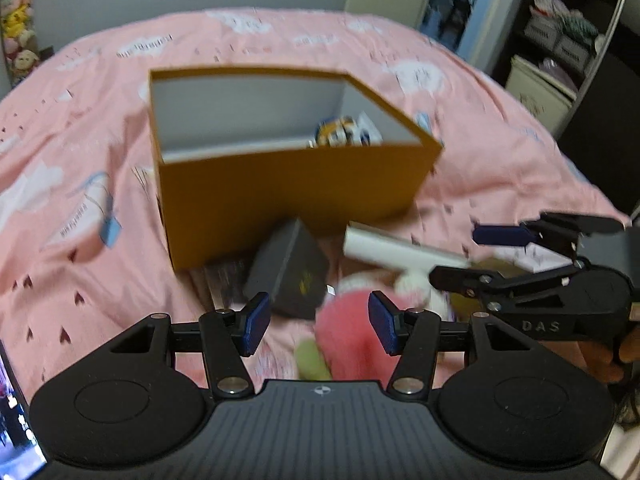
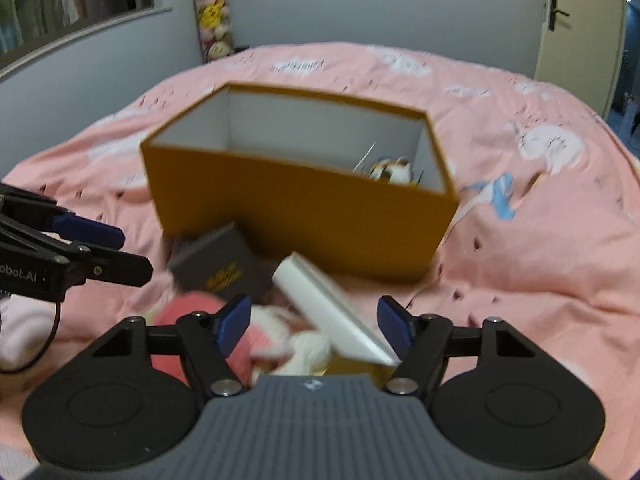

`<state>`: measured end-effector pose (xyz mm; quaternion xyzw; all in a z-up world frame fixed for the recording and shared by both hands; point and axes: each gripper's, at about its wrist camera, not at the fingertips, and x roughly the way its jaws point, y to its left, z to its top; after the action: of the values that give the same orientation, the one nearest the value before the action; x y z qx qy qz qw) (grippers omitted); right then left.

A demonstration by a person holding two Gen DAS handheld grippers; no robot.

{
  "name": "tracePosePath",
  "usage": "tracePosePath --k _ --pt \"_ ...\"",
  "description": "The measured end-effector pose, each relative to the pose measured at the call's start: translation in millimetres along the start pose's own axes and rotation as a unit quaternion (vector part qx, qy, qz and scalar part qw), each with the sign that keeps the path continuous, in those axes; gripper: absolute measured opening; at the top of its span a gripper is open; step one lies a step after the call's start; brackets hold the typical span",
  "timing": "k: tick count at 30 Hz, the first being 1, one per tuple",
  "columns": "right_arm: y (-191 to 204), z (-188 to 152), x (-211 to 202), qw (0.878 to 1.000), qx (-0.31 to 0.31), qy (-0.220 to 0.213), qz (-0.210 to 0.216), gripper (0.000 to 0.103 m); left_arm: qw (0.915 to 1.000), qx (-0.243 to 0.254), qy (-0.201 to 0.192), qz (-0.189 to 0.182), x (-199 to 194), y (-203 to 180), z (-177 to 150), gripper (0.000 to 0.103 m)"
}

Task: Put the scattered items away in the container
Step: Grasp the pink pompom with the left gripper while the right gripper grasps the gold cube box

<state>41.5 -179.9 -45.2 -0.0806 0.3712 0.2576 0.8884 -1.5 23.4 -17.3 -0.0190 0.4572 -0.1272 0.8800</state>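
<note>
Black left gripper [image 1: 318, 326], blue pads, silver screws, ribbed grey housing

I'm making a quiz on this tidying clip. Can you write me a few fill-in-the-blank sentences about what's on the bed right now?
1. The open box has outer walls coloured ____.
2. The dark grey box leans against the open box's ____ wall.
3. The bedspread is mostly ____.
4. Both the left gripper and the right gripper have their jaws ____.

Missing words: orange; front; pink; open
</note>
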Motion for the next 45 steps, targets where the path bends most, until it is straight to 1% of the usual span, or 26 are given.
tracePosePath --k 4,6,8,10,12,15,19,23,25,26,31,33,38,42,45 --pt "8.4 -8.6 3.0 1.0 -0.019 0.02 0.012 0.064 0.9997 0.012 0.013 -0.016 7.0 -8.4 -10.5 0.063" --pt "12.5 -11.8 6.0 0.999 -0.033 0.035 0.008 0.059 0.9995 0.019 0.014 -0.019 12.0 -14.3 -12.6 0.063" --pt "14.9 -15.3 8.0 0.998 -0.048 0.042 -0.001 0.058 0.9993 0.029 0.014 -0.021 15.9 -19.1 -13.8 0.067" --pt "15.1 -17.5 7.1 0.998 -0.056 0.04 -0.006 0.058 0.999 0.035 0.019 -0.022 20.2 -22.4 -14.9 0.068" --pt "12.0 -16.1 6.6 0.998 -0.054 0.038 -0.009 0.058 0.9987 0.038 0.025 -0.022 25.1 -25.2 -14.0 0.068" --pt "6.3 -14.6 3.6 0.998 -0.05 0.032 -0.018 0.058 0.9981 0.049 0.031 -0.019 32.2 -29.8 -13.8 0.072" --pt "3.8 -14.8 2.5 0.998 -0.053 0.031 -0.029 0.058 0.9973 0.054 0.047 -0.016 46.0 -34.4 -14.0 0.073" --pt "1.4 -16.0 3.5 0.997 -0.049 0.035 -0.039 0.06 0.9967 0.049 0.063 -0.007 60.2 -33.8 -14.1 0.074" --pt "-0.9 -17.0 3.2 0.997 -0.046 0.037 -0.048 0.061 0.9968 0.044 0.066 -0.009 64.9 -32.6 -14.3 0.074" --pt "-2.1 -17.8 2.7 0.997 -0.044 0.037 -0.053 0.064 0.9967 0.043 0.068 -0.009 66.7 -32.3 -14.4 0.074" --pt "-6.9 -21.0 0.2 0.996 -0.039 0.039 -0.074 0.066 0.9961 0.045 0.075 -0.007 74.6 -33.3 -15.2 0.074" --pt "-9.7 -21.3 -0.1 0.995 -0.032 0.045 -0.08 0.071 0.9959 0.043 0.08 -0.005 78.3 -32.8 -15.3 0.073" --pt "-16.1 -23.9 3.8 0.995 -0.006 0.065 -0.077 0.076 0.9958 0.041 0.082 -0.004 81.5 -31.0 -16.2 0.074" --pt "-18.4 -27.5 7.7 0.994 0.01 0.08 -0.07 0.076 0.9953 0.045 0.085 -0.001 85.3 -31.2 -16.2 0.074" --pt "-18.1 -30.2 9.4 0.994 0.014 0.087 -0.066 0.074 0.9954 0.048 0.083 0.004 86.0 -31.8 -16.4 0.064"
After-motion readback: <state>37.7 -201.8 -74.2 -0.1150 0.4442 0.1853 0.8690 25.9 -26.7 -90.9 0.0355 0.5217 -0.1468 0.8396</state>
